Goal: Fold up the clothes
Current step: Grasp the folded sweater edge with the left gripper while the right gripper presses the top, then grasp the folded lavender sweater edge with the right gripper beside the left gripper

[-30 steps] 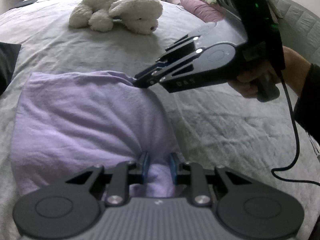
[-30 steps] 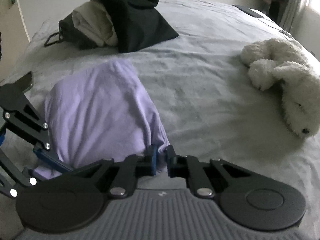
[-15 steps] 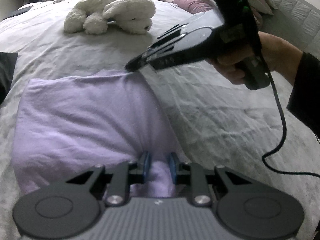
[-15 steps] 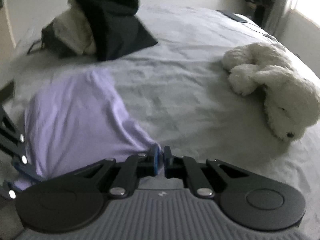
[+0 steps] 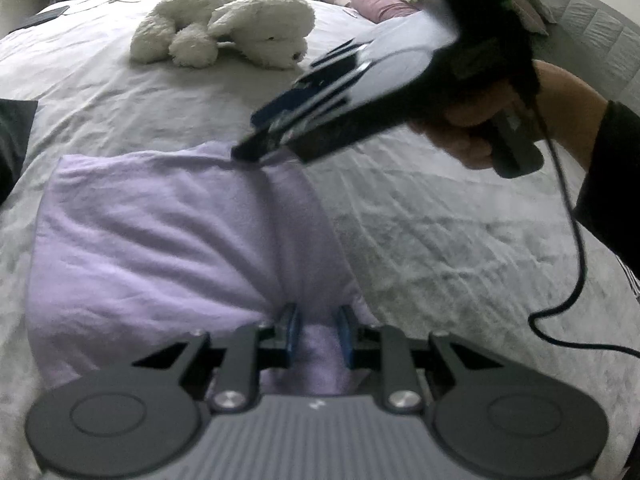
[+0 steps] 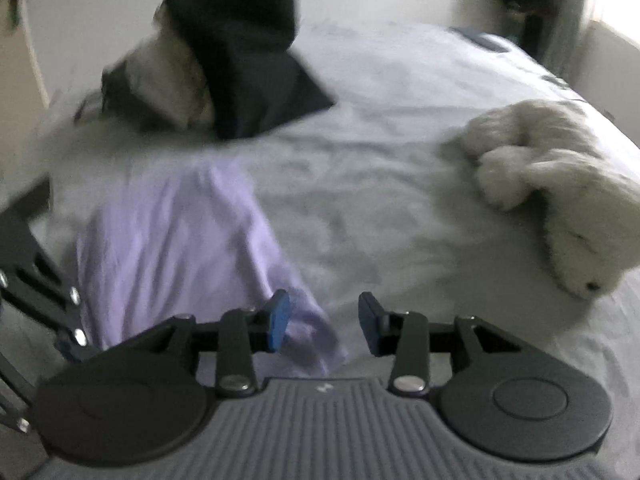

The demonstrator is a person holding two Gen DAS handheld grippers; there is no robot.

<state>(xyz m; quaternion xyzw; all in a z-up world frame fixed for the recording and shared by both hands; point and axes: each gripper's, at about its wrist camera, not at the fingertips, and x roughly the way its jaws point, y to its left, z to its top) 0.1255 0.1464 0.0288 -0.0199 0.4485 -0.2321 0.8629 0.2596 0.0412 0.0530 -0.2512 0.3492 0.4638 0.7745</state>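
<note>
A lavender garment [image 5: 168, 240] lies folded on the grey bed sheet [image 5: 420, 232]. My left gripper [image 5: 317, 332] is shut on a bunched fold at the garment's near edge. In the left wrist view my right gripper [image 5: 250, 152], held by a hand [image 5: 472, 136], hovers at the garment's far right corner. In the right wrist view my right gripper [image 6: 324, 320] has its jaws opening. The lavender garment's corner [image 6: 316, 336] lies below and between the blue pads, and neither pad presses on it. The picture there is blurred.
A white plush toy [image 5: 228, 32] lies farther up the bed, also the plush toy [image 6: 560, 200] at the right. A pile of dark and cream clothes [image 6: 224, 76] sits at the bed's far end. A black cable [image 5: 576, 264] hangs from the right gripper. Pillows [image 5: 384, 0] rest at the back.
My right gripper was shut on the garment's corner and has let it go, its jaws now apart. The left gripper has kept its grip and place.
</note>
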